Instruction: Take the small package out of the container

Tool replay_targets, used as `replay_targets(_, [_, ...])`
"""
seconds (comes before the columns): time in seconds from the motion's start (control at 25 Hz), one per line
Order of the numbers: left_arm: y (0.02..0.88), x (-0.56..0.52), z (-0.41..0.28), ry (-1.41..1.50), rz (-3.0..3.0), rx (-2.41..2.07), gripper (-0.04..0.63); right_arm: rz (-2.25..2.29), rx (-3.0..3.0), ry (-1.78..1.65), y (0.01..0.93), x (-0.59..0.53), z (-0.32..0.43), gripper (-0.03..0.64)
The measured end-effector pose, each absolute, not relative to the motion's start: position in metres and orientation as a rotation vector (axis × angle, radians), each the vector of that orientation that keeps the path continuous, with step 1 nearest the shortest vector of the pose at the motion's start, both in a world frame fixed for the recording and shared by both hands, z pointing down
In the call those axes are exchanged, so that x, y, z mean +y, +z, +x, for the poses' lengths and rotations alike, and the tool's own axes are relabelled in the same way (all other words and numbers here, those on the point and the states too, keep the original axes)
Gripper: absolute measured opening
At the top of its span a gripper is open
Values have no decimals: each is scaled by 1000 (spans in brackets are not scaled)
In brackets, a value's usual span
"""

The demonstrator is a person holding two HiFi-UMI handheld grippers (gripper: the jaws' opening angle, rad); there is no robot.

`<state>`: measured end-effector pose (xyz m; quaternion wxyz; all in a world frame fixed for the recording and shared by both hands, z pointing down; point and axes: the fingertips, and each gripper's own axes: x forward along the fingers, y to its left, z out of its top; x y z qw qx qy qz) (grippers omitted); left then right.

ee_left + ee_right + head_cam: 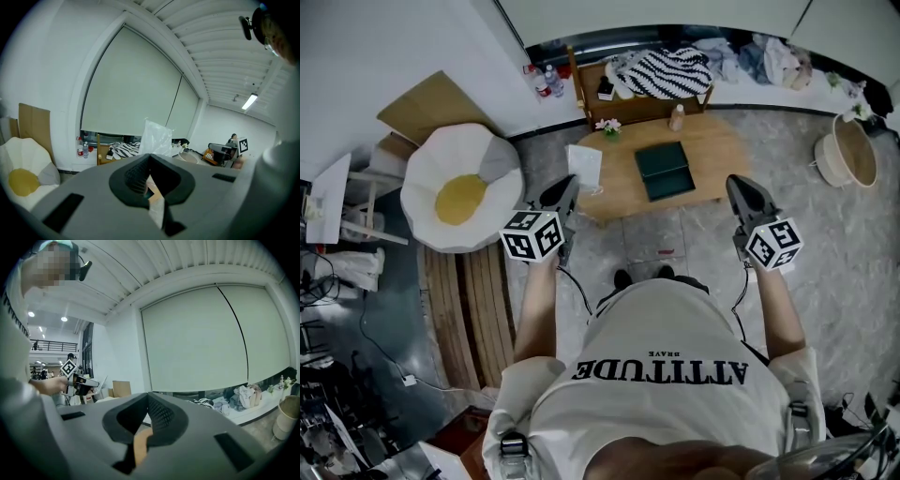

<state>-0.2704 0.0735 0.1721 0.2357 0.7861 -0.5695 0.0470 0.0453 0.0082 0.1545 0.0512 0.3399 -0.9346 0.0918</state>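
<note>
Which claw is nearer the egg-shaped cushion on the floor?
Left. In the head view the left claw sits just right of the egg-shaped cushion. The right claw is far off to the right, across the person's body.

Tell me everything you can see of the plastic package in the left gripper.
The plastic package is a thin, crinkled bag of clear, whitish film with a glossy look. The left gripper is shut on its lower edge, so it stands up past the jaw tips, held in the air by the end of the low wooden table, apart from the dark green container. Its contents cannot be made out.
</note>
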Motion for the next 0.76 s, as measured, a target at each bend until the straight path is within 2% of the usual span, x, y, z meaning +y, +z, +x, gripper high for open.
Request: replay_targets(0.76, [167,56,-271,139,2173,-1555,20,1052,-2841,281,149,-7,46,20])
